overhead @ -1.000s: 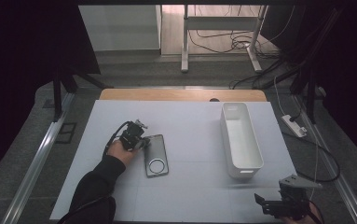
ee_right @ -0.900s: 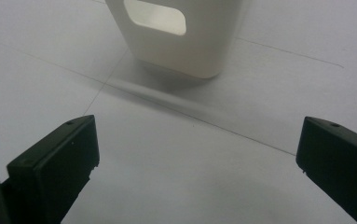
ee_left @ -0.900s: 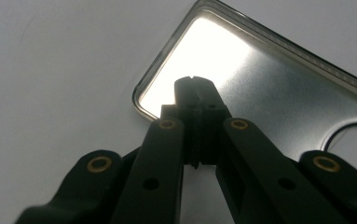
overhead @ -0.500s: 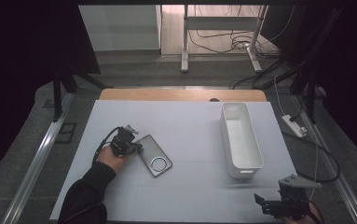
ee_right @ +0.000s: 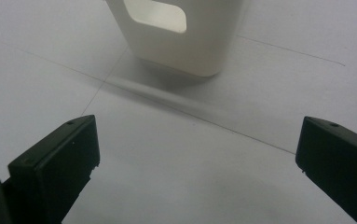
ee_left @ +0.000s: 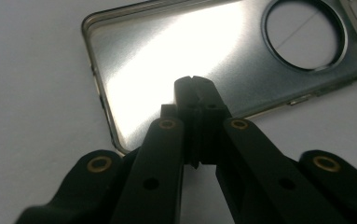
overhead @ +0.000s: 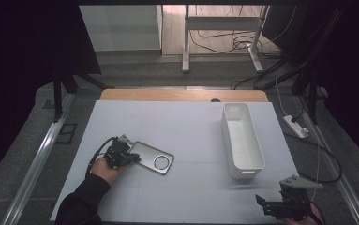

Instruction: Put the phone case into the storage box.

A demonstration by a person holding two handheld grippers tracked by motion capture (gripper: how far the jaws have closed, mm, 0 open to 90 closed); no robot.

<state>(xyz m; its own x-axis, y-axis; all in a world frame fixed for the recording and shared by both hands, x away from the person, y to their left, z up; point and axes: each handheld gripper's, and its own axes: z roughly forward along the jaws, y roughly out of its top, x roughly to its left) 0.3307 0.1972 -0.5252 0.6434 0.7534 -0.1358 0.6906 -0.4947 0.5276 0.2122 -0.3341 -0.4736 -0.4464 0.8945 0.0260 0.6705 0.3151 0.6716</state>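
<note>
- Item in hand: phone case (overhead: 153, 158), silvery, with a raised rim and a round camera cut-out, lying flat and open side up on the worktop (overhead: 186, 126), left of centre and turned at a slant.
- Step, as judged: handling the phone case with the left gripper (overhead: 121, 152), most likely nudging or turning it on the surface rather than lifting it, since nothing is clamped.
- Left gripper (ee_left: 195, 88): fingers (ee_left: 185, 100) brought fully together, with nothing between them. In the left gripper view their tip lies over the long near edge of the phone case, inside the rim; whether it presses on the case floor or hovers just above cannot be told.
- Right gripper (overhead: 280, 206): at the near right corner of the worktop, clear of everything. Fingers (ee_right: 59, 154) spread wide apart and empty, facing the handle end of the white bin (ee_right: 176, 32).
- White bin (overhead: 242, 139): long, open-topped, apparently empty, standing right of centre and well apart from the phone case.
- Next move, as judged: for a lift, the left fingers must open, straddle the thin rim and close on it. The case lies flat and looks slick, so a poor bite may only skid it along. The white bin looks the likely destination.
</note>
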